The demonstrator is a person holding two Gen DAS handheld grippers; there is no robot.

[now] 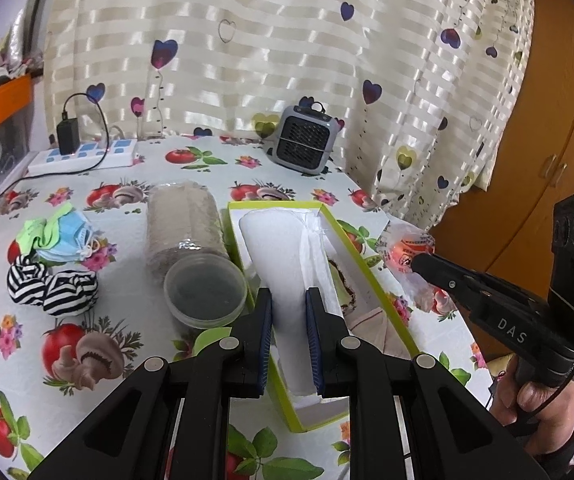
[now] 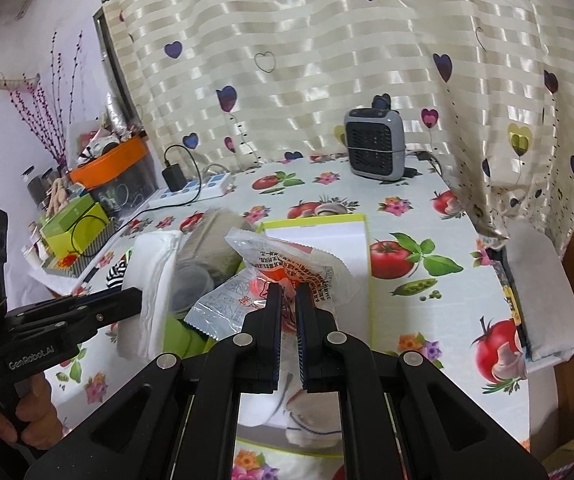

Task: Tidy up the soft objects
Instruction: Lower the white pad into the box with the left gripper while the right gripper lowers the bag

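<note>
My left gripper [image 1: 289, 296] is shut on a white folded cloth [image 1: 283, 248] and holds it over the green-rimmed box [image 1: 371, 276]. The cloth also shows in the right wrist view [image 2: 153, 276], with the left gripper [image 2: 135, 298] at its side. My right gripper [image 2: 286, 292] is shut on a clear plastic packet with red print [image 2: 287, 276], held above the box [image 2: 319, 236]. In the left wrist view the packet [image 1: 407, 248] hangs at the box's right edge, pinched by the right gripper [image 1: 417, 262]. A striped sock bundle [image 1: 53, 284] and face masks [image 1: 61, 236] lie at left.
A rolled beige towel in a clear tube [image 1: 185, 224] and a round plastic lid [image 1: 205, 290] lie left of the box. A grey heater [image 1: 305, 140] and a power strip [image 1: 83, 156] stand at the back. White socks [image 2: 311, 420] lie below my right gripper.
</note>
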